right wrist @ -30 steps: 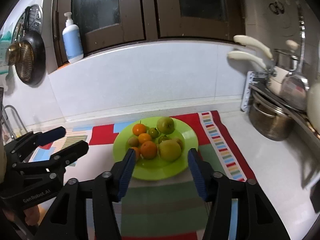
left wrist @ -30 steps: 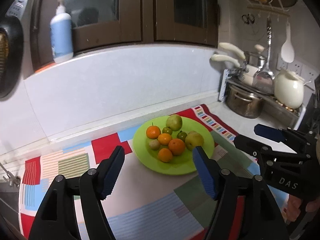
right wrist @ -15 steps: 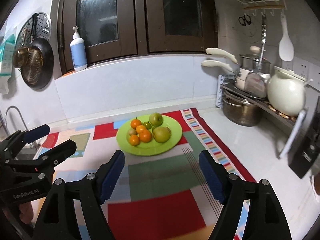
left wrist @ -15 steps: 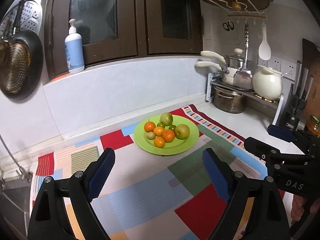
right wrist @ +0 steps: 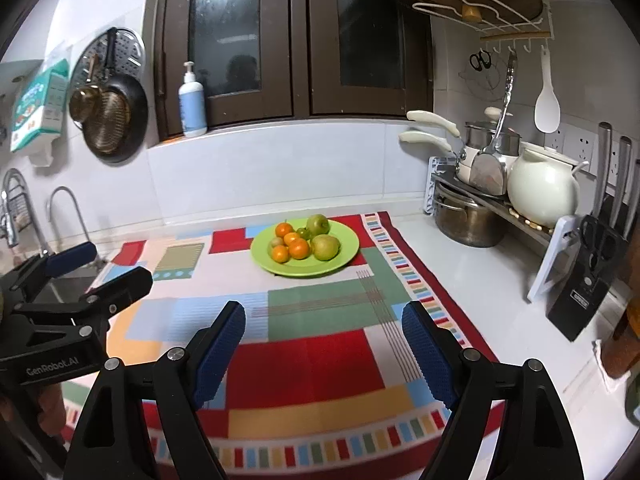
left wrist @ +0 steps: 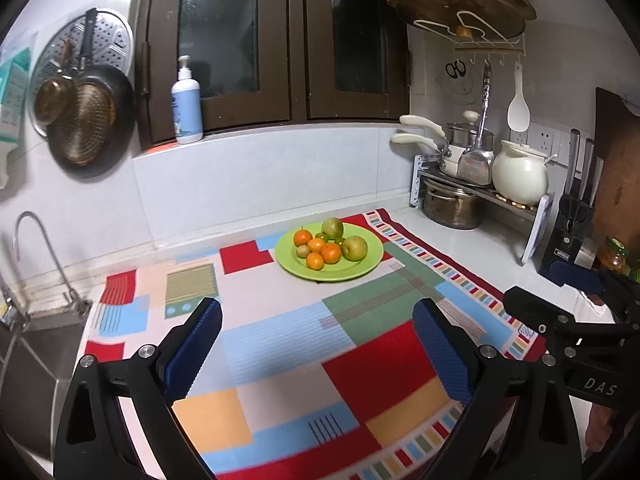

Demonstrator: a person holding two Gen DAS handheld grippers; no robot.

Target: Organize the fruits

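Both tools (left wrist: 316, 344) (right wrist: 324, 340) pulled back, splayed empty, bare mat (right wrist: 320, 344) before plate (right wrist: 340, 256).

Oranges, green apples & sm. fruits (left wrist: 325, 246) piled on green plate (left wrist: 362, 270), far end of mat.

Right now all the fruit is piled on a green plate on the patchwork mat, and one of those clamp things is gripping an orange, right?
Not quite. Both wrist views show the left gripper and right gripper open and empty. The fruit does sit piled on the green plate on the patchwork mat.
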